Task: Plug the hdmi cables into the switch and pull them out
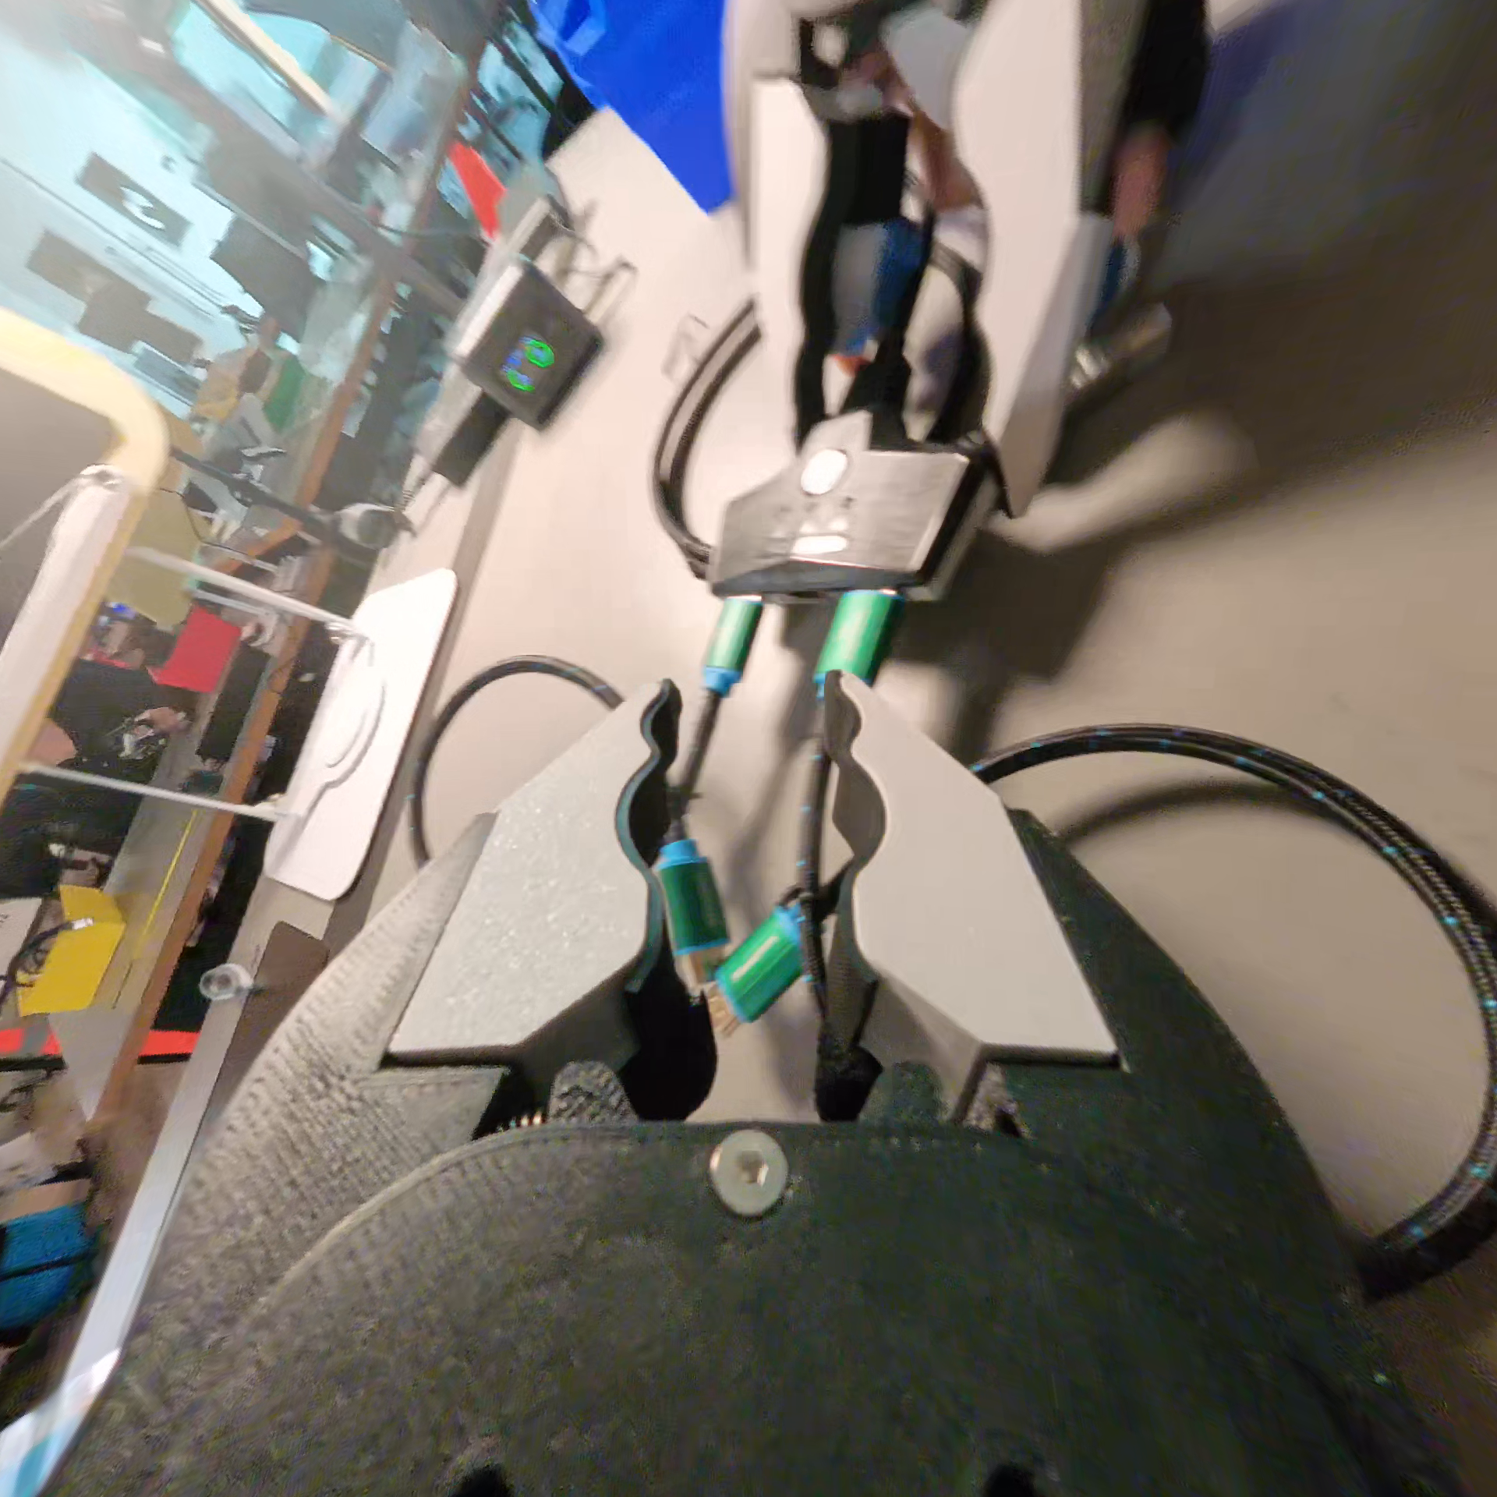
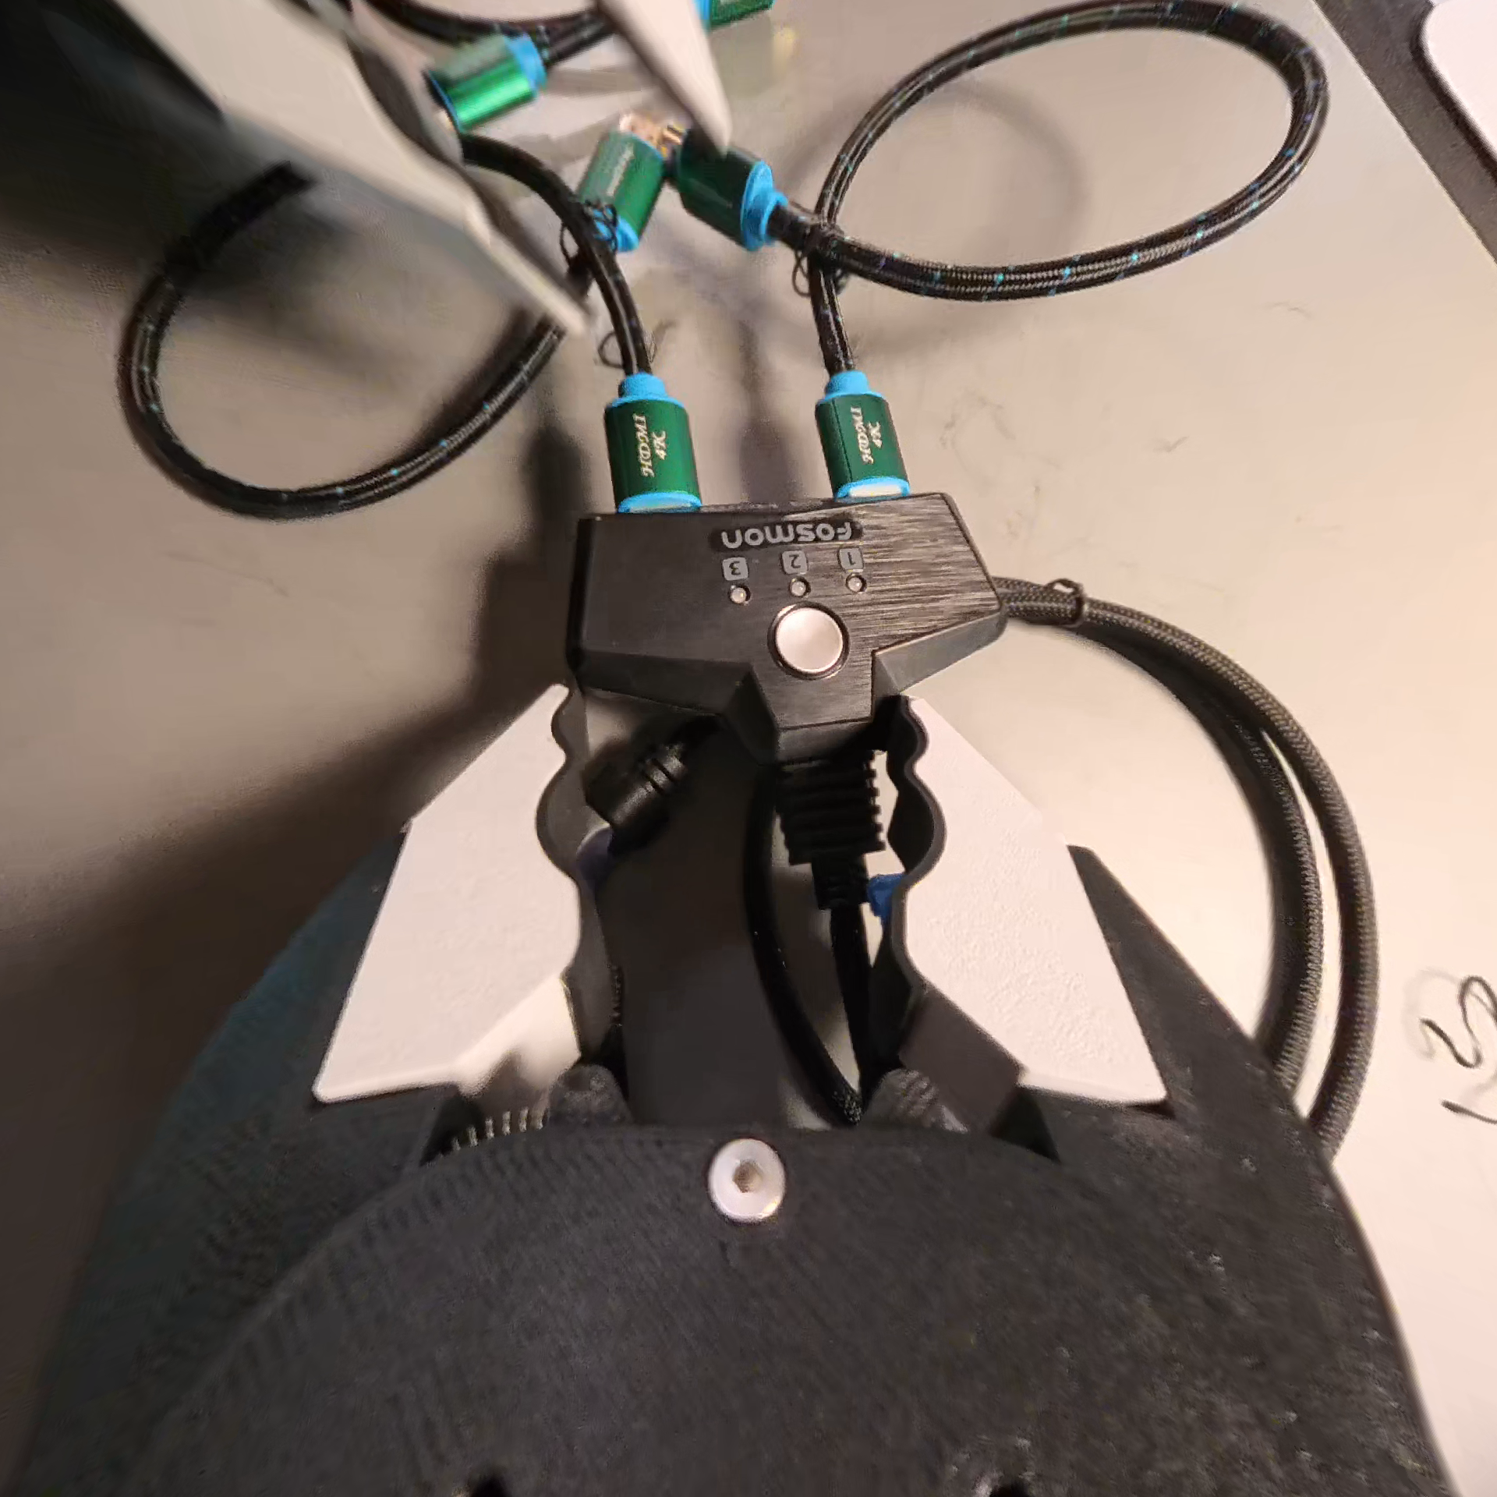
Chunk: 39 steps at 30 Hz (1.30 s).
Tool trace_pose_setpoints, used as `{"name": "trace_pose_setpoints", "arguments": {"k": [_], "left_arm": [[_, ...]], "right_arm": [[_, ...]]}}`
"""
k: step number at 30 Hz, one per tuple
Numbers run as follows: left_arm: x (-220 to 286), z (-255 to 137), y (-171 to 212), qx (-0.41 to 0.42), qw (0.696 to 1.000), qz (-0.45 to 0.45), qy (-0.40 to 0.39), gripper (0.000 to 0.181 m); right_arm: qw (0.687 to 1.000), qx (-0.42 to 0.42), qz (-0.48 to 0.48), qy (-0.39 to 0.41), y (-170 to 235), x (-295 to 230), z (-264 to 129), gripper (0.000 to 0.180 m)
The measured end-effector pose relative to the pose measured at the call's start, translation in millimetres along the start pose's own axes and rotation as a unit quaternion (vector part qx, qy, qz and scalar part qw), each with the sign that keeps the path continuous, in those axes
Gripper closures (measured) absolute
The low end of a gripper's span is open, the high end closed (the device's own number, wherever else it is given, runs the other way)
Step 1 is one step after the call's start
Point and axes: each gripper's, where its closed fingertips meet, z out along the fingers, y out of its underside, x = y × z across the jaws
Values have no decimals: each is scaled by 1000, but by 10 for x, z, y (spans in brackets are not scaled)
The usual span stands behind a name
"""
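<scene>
Right tongs [image 2: 733, 729] clamped on switch's [image 2: 782, 587] near neck above the counter [image 2: 1134, 405], 2 green plugs [image 2: 652, 454] seated; left tongs [image 1: 749, 713] apart, empty, seemingly lining up to pull 1 plug.

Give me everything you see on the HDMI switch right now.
The black brushed-metal HDMI switch lies flat on the pale table. It has a round silver button and three unlit indicator dots. Two green-shelled HDMI plugs sit in its far edge. The right tongs clamp its narrow rear neck, where black cables exit.
</scene>
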Motion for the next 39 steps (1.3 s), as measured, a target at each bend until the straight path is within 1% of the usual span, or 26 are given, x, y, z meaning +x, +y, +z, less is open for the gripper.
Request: {"name": "trace_pose_setpoints", "arguments": {"k": [2,5,7,9,10,11,12,14,15,20,23,27,32,36,39], "left_arm": [[-222,-92,0,29,998,-41,-28,145],[-473,-156,179,33,993,-98,-56,147],[-593,-161,371,14,991,-104,-82,150],[-721,-175,534,-4,988,-91,-124,153],[-746,-174,590,-11,987,-86,-133,153],[-768,-170,640,-17,986,-87,-141,153],[-795,-165,690,-24,984,-93,-149,153],[-838,-156,782,-40,980,-109,-160,153],[-845,-150,812,-44,979,-114,-162,153],[-857,-146,896,-64,977,-114,-167,156],[-875,-169,879,-57,976,-122,-171,158],[-885,-176,903,-61,975,-123,-174,158],[-886,-170,943,-70,974,-125,-174,159],[-884,-163,970,-75,973,-132,-172,159],[-869,-149,983,-79,974,-132,-169,159]], "right_arm": [[1000,-2,-4,4,0,10,-22,103],[999,-16,-31,27,19,38,-50,104],[997,-21,-55,50,-5,61,-93,105],[993,-26,-79,78,-70,88,-182,105],[991,-31,-92,93,-113,104,-243,105],[986,-37,-109,117,-159,149,-323,107],[981,-43,-126,143,-215,196,-413,129],[973,-59,-143,169,-313,240,-577,132],[969,-70,-155,181,-346,259,-647,141],[950,-134,-198,203,-347,250,-838,144],[939,-149,-208,232,-438,325,-1056,145],[921,-142,-206,297,-732,541,-1587,146],[896,-109,-199,382,-1261,765,-2553,148],[858,-91,-206,462,-1692,911,-3453,151],[825,-77,-203,523,-1894,1007,-4084,158]]}}
